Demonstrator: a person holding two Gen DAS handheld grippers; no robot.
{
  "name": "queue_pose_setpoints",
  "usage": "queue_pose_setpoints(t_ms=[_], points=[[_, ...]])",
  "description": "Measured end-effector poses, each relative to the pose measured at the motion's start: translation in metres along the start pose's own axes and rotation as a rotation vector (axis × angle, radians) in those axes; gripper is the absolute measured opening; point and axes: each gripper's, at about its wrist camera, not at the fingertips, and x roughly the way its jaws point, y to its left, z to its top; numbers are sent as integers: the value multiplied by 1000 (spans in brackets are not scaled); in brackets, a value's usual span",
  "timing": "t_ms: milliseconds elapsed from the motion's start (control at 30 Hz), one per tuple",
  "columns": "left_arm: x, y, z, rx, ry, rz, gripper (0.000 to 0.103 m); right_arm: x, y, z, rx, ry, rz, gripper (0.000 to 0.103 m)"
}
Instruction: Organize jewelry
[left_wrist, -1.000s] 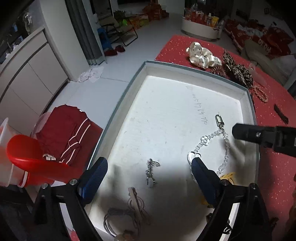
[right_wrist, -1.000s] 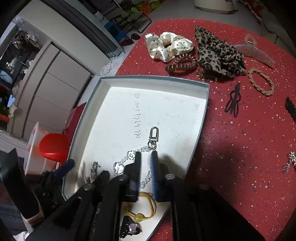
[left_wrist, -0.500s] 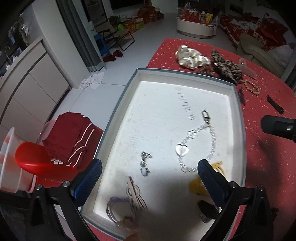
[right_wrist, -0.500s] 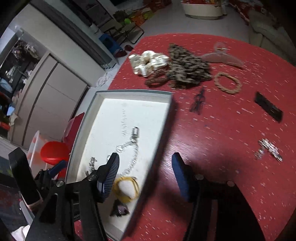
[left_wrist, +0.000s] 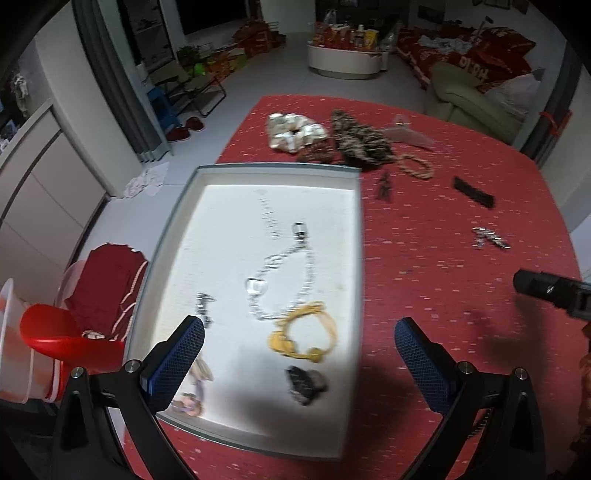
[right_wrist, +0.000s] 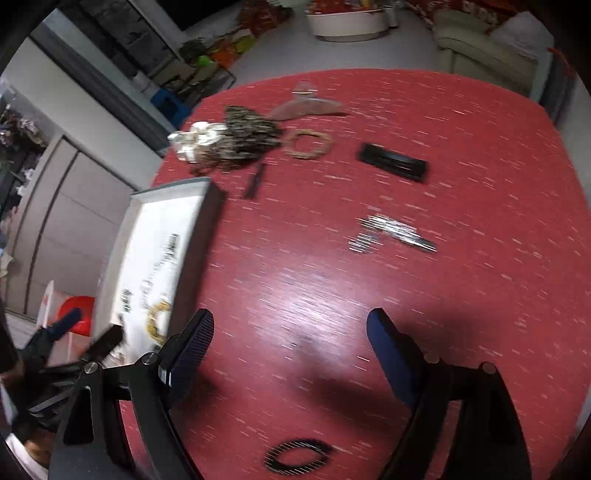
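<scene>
Left tongs (left_wrist: 299, 354) spread wide, nothing btwn, over the tray's (left_wrist: 360, 258) near end. In tray: silver chain (left_wrist: 291, 269) mid, yellow tie (left_wrist: 306, 336) and dark clip (left_wrist: 304, 380) nearer its near-right corner. Right tongs (right_wrist: 290, 350) opening, empty, over bare red surface (right_wrist: 461, 166) right of tray. Silver piece (right_wrist: 395, 232) lies mid-surface, black ring (right_wrist: 297, 454) near its front edge.

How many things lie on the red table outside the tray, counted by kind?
Scrunchies: 2 (white scrunchie, leopard scrunchie)
Hair clips: 3 (clear claw clip, small black clip, black barrette)
Ring-shaped ties: 3 (braided ring, brown coil, which is blurred, black oval ring)
Silver jewelry: 1 (silver piece)
Total: 9
</scene>
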Motion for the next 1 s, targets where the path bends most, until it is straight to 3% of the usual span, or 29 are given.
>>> queue_pose_setpoints(t_ms=[367,567,833,1000], points=[[-13,-73,-29,92,33,-181,103,-10,-66,-22,28,32,-101,87],[-8,-117,-65,275,58,-262,103,-1,-75,-12,-47,38,-130,87],[7,-140,-85,362,105,-328,103,24,-82,11,-189,74,-134,87],[18,-154,-94,419,121,-324,103,37,-84,23,-260,85,-147,87]])
